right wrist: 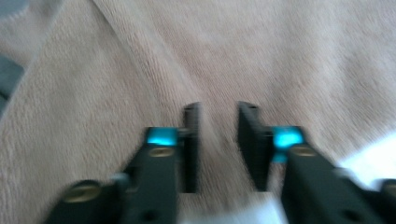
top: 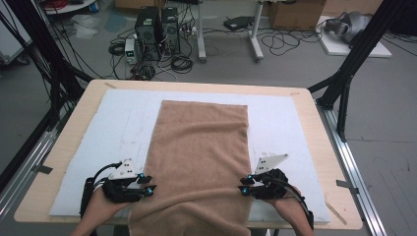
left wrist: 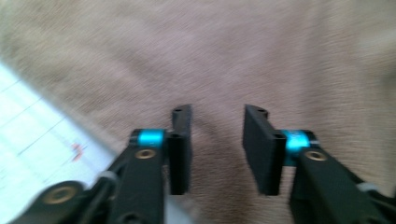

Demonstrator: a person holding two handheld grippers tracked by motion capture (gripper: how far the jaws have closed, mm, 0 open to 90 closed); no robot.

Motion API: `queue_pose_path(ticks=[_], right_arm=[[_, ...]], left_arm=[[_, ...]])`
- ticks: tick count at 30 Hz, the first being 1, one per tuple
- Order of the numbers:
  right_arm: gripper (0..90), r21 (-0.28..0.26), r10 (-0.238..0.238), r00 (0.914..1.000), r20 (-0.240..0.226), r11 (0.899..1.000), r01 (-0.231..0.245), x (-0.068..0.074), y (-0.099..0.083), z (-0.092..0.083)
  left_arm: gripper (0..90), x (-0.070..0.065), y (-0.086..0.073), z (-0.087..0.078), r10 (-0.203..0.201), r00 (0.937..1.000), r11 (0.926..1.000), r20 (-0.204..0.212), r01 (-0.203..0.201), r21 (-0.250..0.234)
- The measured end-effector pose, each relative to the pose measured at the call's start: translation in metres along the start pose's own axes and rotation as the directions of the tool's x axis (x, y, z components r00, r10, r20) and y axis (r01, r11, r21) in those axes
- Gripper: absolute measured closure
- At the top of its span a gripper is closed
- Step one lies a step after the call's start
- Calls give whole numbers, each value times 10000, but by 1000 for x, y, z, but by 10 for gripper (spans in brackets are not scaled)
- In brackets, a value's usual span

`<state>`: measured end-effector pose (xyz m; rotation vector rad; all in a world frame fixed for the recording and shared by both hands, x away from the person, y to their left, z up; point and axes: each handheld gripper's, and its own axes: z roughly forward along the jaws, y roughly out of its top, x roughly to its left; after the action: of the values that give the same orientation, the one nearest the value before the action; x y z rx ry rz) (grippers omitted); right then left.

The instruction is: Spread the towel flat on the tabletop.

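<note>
Tan towel point(top: 199, 157) between left claw point(top: 149, 188) and right claw point(top: 244, 185), both agape.

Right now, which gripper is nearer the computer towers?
Left. The towers stand far left; the left gripper is at the left edge of the towel, the right gripper at its right edge.

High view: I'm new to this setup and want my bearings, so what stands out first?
A long tan towel runs down the middle of the white mat, its near end hanging over the table's front edge. The left hand-held gripper and right hand-held gripper flank its near sides, jaws open.
</note>
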<state>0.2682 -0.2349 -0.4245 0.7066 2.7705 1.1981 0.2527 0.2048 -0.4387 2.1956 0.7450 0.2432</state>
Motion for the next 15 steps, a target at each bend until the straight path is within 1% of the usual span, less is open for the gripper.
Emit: queue_pose_path(ticks=[1, 2, 3, 4, 5, 6, 7, 8, 9, 10, 11, 13, 15], right_arm=[[621, 60, -24, 10000, -17, 10000, 24, 0, 1, 4], [604, 168, -78, 10000, 51, 9998, 77, 0, 2, 9], [604, 299, -60, 9999, 81, 9995, 58, -1, 3, 14], [620, 377, -59, 9999, 98, 9993, 55, -2, 4, 19], [684, 476, -94, 9999, 64, 9988, 90, -3, 5, 24], [769, 431, -239, 9995, 229, 9988, 229, -4, 7, 25], [829, 557, -213, 9997, 113, 9982, 206, -6, 10, 26], [858, 650, -163, 9998, -79, 9977, 168, -9, 13, 28], [872, 713, -192, 9998, 36, 9973, 189, -11, 17, 28], [894, 734, -292, 9992, 271, 9969, 271, -11, 20, 28], [894, 691, -329, 9983, 475, 9972, 295, -12, 24, 28], [894, 619, -297, 9968, 743, 9978, 251, -16, 31, 29], [894, 701, -320, 9944, 1009, 9972, 250, -20, 37, 31]], left_arm=[[601, 2, -1, 3, 25, 10000, 10000, 45, -26, 60], [649, 4, -1, 4, -44, 10000, 9999, -47, 44, -99], [721, 6, -1, 4, -253, 9997, 9996, 3, 253, -146], [779, 8, 0, 4, -381, 9991, 9991, 161, 383, -161], [815, 9, 1, 5, -408, 9991, 9990, 151, 410, -160], [829, 9, 1, 5, -424, 9991, 9989, 66, 426, -210], [839, 9, 3, 6, -381, 9993, 9991, -11, 381, -191], [847, 10, 5, 6, -371, 9992, 9990, -117, 368, -236], [858, 11, 7, 6, -378, 9989, 9987, -278, 369, -338], [873, 13, 10, 6, -422, 9979, 9981, -499, 399, -469], [880, 16, 12, 7, -495, 9962, 9973, -711, 454, -585], [895, 22, 19, 9, -570, 9929, 9967, -1046, 505, -630], [895, 28, 25, 12, -687, 9889, 9957, -1318, 597, -713]])
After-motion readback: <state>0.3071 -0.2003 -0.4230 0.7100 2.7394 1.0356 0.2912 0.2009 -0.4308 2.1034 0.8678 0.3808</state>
